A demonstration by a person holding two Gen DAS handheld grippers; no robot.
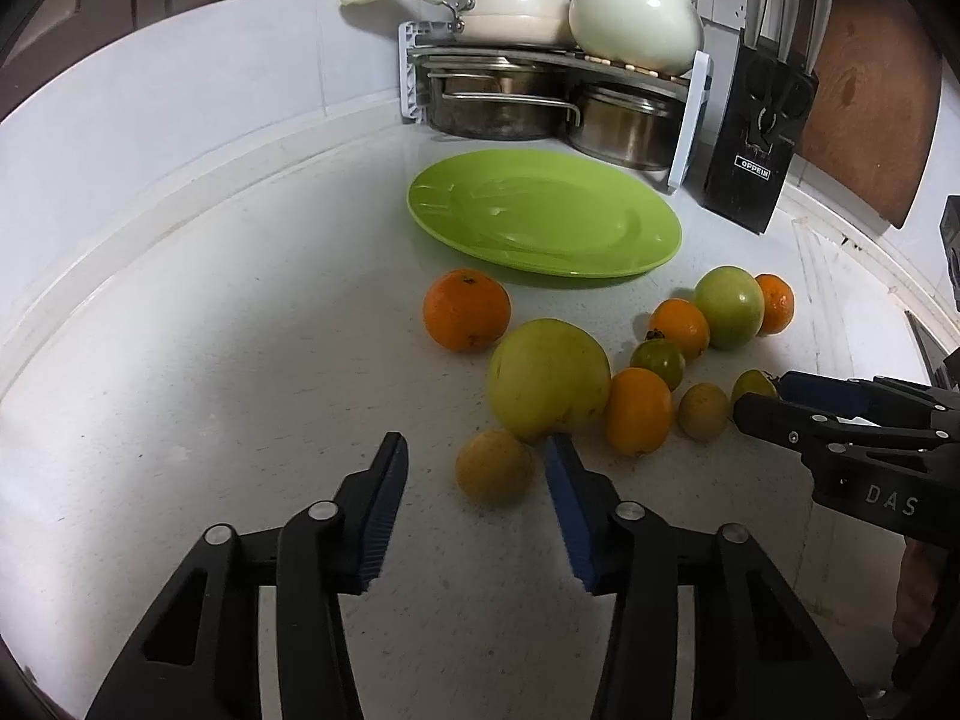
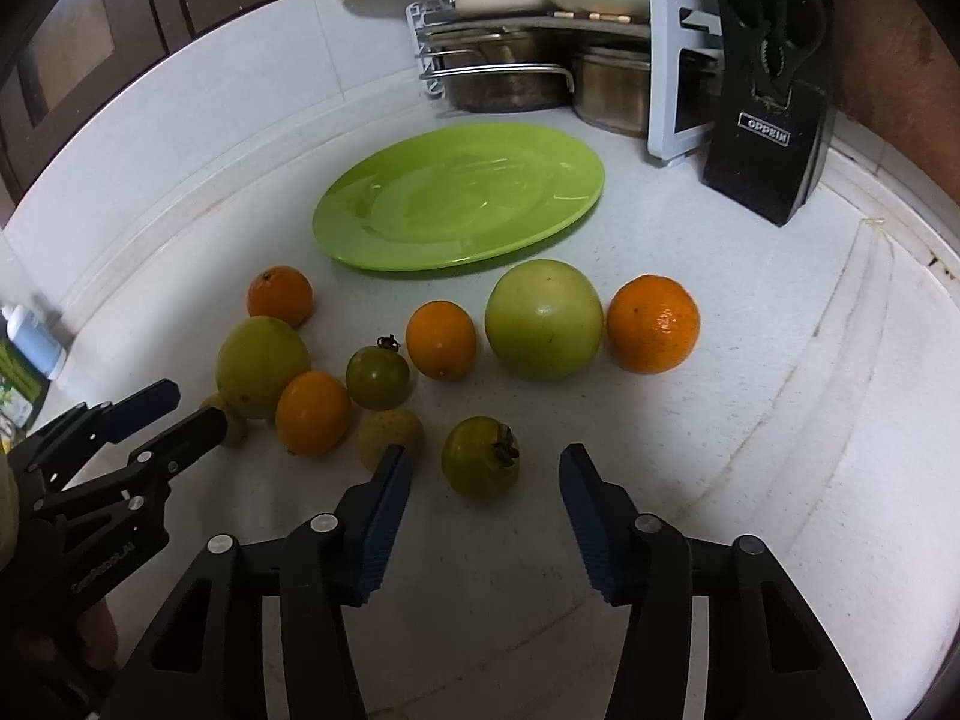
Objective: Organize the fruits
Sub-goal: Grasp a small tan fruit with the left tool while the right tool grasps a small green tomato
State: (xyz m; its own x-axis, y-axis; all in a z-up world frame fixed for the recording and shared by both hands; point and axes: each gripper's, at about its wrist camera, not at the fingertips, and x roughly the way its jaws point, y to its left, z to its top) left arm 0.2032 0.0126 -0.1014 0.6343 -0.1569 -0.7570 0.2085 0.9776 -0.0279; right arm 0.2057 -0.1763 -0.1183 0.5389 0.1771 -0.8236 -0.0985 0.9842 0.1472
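Observation:
Several fruits lie loose on the white counter (image 1: 210,360) in front of an empty green plate (image 1: 543,213), which also shows in the right wrist view (image 2: 459,198). My left gripper (image 1: 477,450) is open around a small yellow-orange fruit (image 1: 493,467), just short of a big yellow-green fruit (image 1: 547,379). My right gripper (image 2: 486,465) is open around a small green persimmon (image 2: 480,457). Oranges (image 2: 653,324) and a large green fruit (image 2: 543,318) lie beyond it. The right gripper shows in the left wrist view (image 1: 765,396), the left gripper in the right wrist view (image 2: 192,402).
A rack with pots and pans (image 1: 540,60) stands at the back against the wall. A black knife block (image 1: 759,132) stands right of it, a wooden board (image 1: 864,108) behind. A small bottle (image 2: 33,339) is at the far left.

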